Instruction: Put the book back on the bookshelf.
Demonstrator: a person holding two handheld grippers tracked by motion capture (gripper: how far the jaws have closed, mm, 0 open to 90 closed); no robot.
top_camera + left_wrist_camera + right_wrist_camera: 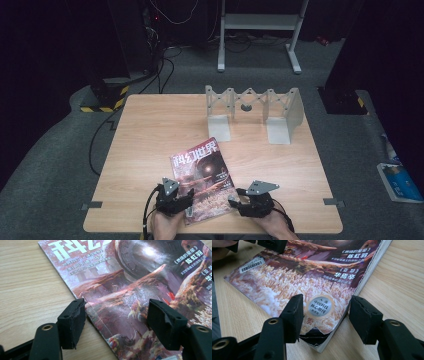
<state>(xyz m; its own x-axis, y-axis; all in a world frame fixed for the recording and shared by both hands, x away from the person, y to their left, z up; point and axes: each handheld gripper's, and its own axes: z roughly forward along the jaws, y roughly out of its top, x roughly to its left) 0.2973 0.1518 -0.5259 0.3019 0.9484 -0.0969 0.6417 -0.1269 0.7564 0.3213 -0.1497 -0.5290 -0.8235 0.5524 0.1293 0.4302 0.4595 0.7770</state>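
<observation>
Facing magazine (312, 272) barcode label (252, 264)

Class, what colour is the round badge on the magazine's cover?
Silver-grey with dark characters, on the magazine; the round badge shows best in the right gripper view.

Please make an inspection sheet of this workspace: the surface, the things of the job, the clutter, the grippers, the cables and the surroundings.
Surface: wooden table, bare apart from two things.
Job's things: magazine lying flat and closed near the front edge, cover up, turned at a slant.
Clutter: grey folding rack at the far side, apart from the magazine.
Grippers: left gripper open, jaws astride the magazine's spine edge; right gripper open, jaws astride the opposite edge near a corner.
Cables: a black cable trails from the left gripper; more cables on the floor behind.
Surroundings: grey carpet, dark room, white metal stand behind the table.
</observation>
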